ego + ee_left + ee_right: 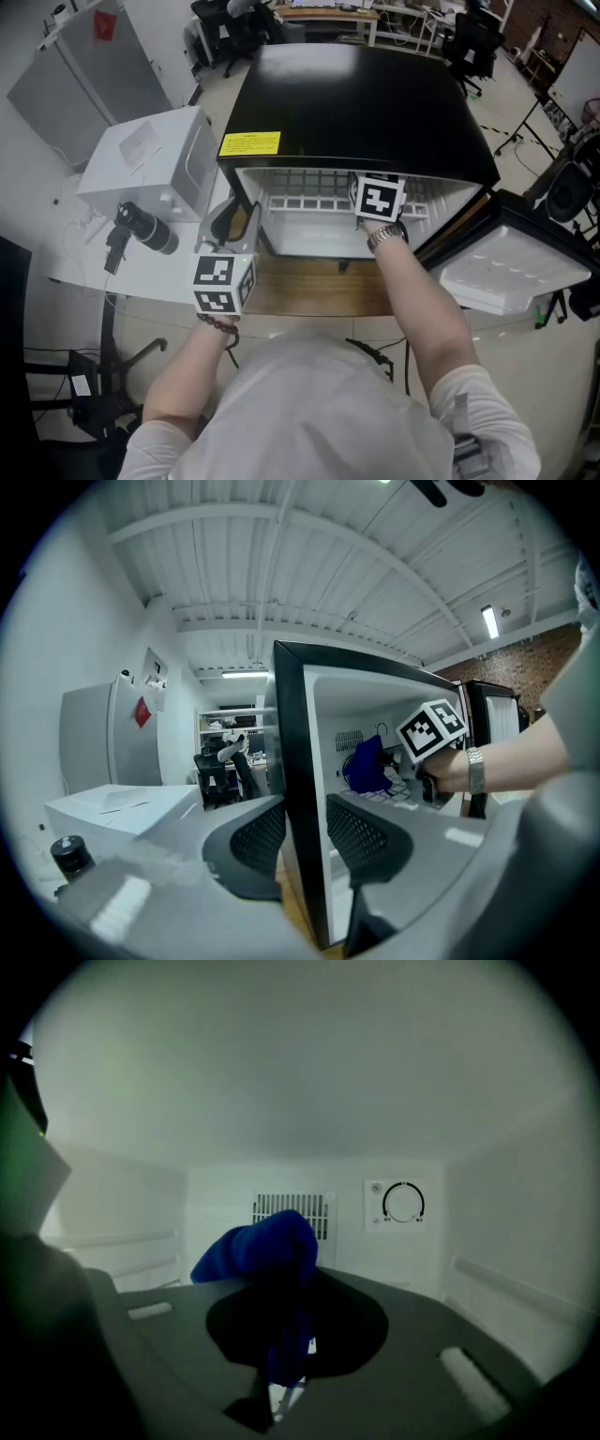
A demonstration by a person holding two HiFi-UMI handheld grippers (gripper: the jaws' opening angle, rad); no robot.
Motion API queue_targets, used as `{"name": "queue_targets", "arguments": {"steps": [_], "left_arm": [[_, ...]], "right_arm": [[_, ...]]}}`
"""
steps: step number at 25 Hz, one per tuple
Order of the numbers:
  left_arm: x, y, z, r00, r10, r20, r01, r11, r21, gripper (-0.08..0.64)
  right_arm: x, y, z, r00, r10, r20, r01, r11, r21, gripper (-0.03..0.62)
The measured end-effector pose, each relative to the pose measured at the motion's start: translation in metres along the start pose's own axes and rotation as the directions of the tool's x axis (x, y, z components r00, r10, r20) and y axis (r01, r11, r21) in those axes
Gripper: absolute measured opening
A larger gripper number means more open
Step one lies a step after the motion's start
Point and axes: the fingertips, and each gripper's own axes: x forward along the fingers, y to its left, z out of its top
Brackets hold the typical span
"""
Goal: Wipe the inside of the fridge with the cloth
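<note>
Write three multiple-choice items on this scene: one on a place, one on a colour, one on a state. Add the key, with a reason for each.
1. Where is the right gripper?
A. Inside the fridge
B. On the fridge's top
C. On the floor

2. What colour is the cloth?
A. White
B. Blue
C. Yellow

3. In what state is the left gripper?
A. Open and empty
B. Shut on the cloth
C. Shut on the fridge's side wall

Key:
1 A: its view shows the fridge's white inside, with the dial ahead.
2 B: blue fabric is pinched in the right gripper's jaws.
3 C: the wall's black edge stands gripped between both pads.
</note>
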Motion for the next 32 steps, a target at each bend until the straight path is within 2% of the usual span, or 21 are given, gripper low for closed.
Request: {"name": "queue_targets", "arguments": {"steps": [21,32], "left_arm": [[0.001,0.0,0.0,0.998,0.063,-0.016,-0.063,0.998,-0.023,0.132],[0.0,0.001,0.0,0.996,0.085,-0.023,-0.085,0.996,-0.032,0.137]], "right_arm": [[-0.015,-0.067,-0.008,0.996,-0.088,-0.024,0.089,0.996,0.03,0.037],[-0.023,-0.087,-0.009,0.99,-0.141,-0.021,0.142,0.989,0.039,0.037]]}}
